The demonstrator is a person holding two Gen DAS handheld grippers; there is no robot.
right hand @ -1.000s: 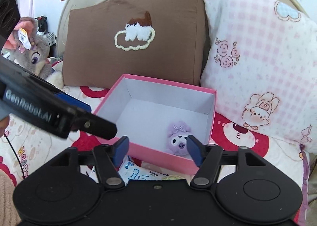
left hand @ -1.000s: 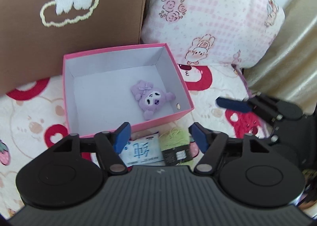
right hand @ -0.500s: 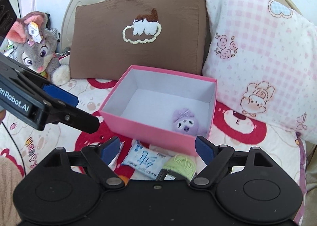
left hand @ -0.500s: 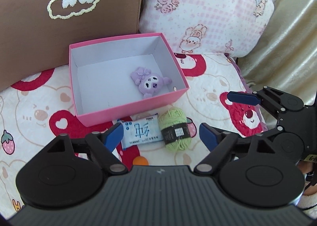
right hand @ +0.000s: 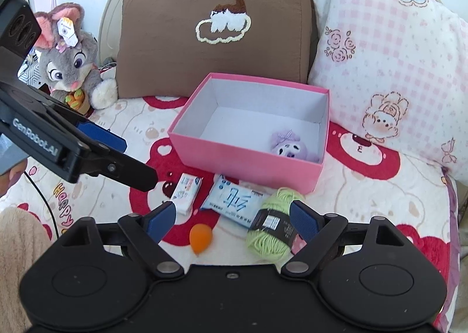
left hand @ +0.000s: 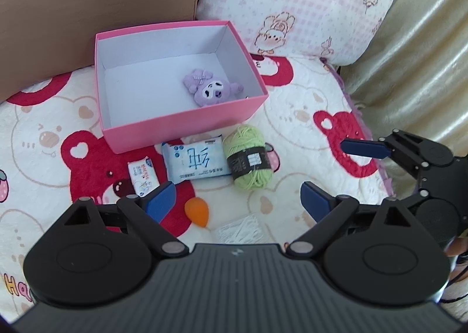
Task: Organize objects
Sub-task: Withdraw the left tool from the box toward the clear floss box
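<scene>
A pink box (left hand: pixel 187 125) sits open on the bed with a purple plush (left hand: pixel 209 90) in its right near corner. In front of it lie a green yarn ball (left hand: pixel 248 157), a blue-white tissue pack (left hand: pixel 196 162), a small white pack (left hand: pixel 143 176) and an orange teardrop sponge (left hand: pixel 197 211). My left gripper (left hand: pixel 237 195) hovers over these items, its jaws opening with nothing between them. My right gripper (right hand: pixel 232 213) hangs over the sponge (right hand: pixel 200 238) and the yarn (right hand: pixel 269 230), its jaws also opening and holding nothing.
A brown pillow (right hand: pixel 216 29) and a pink checked pillow (right hand: pixel 395 55) stand behind the box. At the far left sits a grey rabbit plush (right hand: pixel 70 61). A gold curtain (left hand: pixel 424 55) hangs along the bed's right edge. A small white packet (left hand: pixel 239 229) lies near the sponge.
Both grippers have drawn back from the box and their jaws have spread wider. The small pack, the sponge and the white packet have come into view.
</scene>
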